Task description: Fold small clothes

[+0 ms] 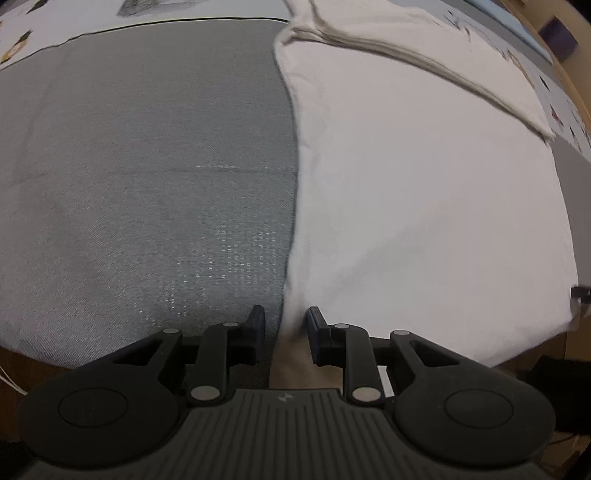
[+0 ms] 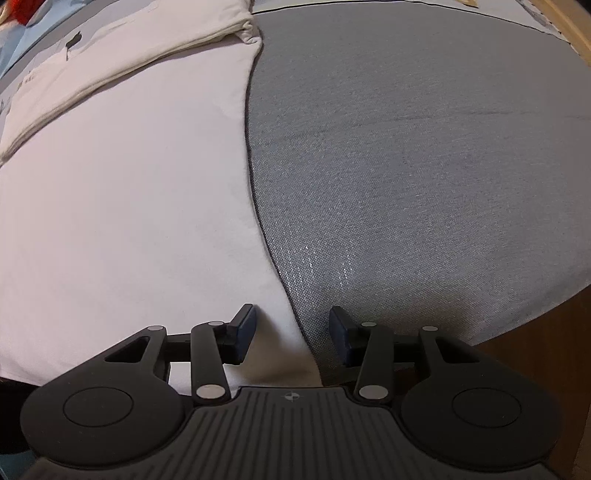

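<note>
A white garment (image 1: 406, 184) lies flat on a grey cloth surface (image 1: 147, 166), with a folded band across its far end. My left gripper (image 1: 286, 314) points down at the garment's near left corner. The hem sits between its fingers and rests against the right pad, while a strip of grey shows beside the left one, so the jaws stand narrowly open. In the right wrist view the same garment (image 2: 110, 203) fills the left half. My right gripper (image 2: 291, 314) is open and straddles the garment's near right edge, which lies flat on the grey surface (image 2: 406, 166).
The surface's front edge drops to brown wood (image 2: 535, 369) just behind both grippers. A patterned sheet (image 1: 22, 44) lies beyond the grey cloth, with a wooden rim (image 1: 569, 85) at the far right. Something red (image 2: 18, 11) sits at the far left corner.
</note>
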The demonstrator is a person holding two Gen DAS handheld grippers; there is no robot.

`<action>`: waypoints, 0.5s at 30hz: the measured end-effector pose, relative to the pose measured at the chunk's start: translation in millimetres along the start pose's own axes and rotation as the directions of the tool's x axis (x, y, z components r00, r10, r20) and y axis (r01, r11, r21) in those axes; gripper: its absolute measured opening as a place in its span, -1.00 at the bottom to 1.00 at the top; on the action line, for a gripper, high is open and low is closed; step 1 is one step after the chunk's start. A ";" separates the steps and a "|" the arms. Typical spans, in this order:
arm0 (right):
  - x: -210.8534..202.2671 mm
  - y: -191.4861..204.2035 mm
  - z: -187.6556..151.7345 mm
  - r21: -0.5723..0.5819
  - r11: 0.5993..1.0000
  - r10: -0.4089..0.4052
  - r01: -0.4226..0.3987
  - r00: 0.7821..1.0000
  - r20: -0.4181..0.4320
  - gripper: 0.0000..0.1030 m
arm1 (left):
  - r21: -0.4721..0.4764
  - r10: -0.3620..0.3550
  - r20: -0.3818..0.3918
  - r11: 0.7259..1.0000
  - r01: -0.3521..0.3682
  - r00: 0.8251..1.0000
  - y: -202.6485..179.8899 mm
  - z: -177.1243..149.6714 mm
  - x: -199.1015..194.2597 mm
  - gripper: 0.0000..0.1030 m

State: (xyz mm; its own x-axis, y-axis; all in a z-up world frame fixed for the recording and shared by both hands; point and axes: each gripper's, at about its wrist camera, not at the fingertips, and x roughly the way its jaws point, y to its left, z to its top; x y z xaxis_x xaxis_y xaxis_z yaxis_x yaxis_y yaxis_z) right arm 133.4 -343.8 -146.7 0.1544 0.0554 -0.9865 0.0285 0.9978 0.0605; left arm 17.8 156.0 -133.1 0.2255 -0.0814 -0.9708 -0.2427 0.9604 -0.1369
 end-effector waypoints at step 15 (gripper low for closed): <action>-1.3 -2.8 6.6 0.036 0.996 0.078 -0.078 0.997 0.004 -0.82 | -0.002 -0.083 -0.014 0.997 0.083 0.996 0.1 0.5 -4.3 -0.88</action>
State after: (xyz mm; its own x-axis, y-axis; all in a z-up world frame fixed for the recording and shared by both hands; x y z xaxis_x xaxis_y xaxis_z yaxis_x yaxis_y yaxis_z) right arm 139.6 -346.8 -144.6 0.1597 0.1333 -0.9781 0.0522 0.9883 0.1432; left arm 17.3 156.5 -128.8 0.2311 -0.1644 -0.9589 -0.2251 0.9499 -0.2171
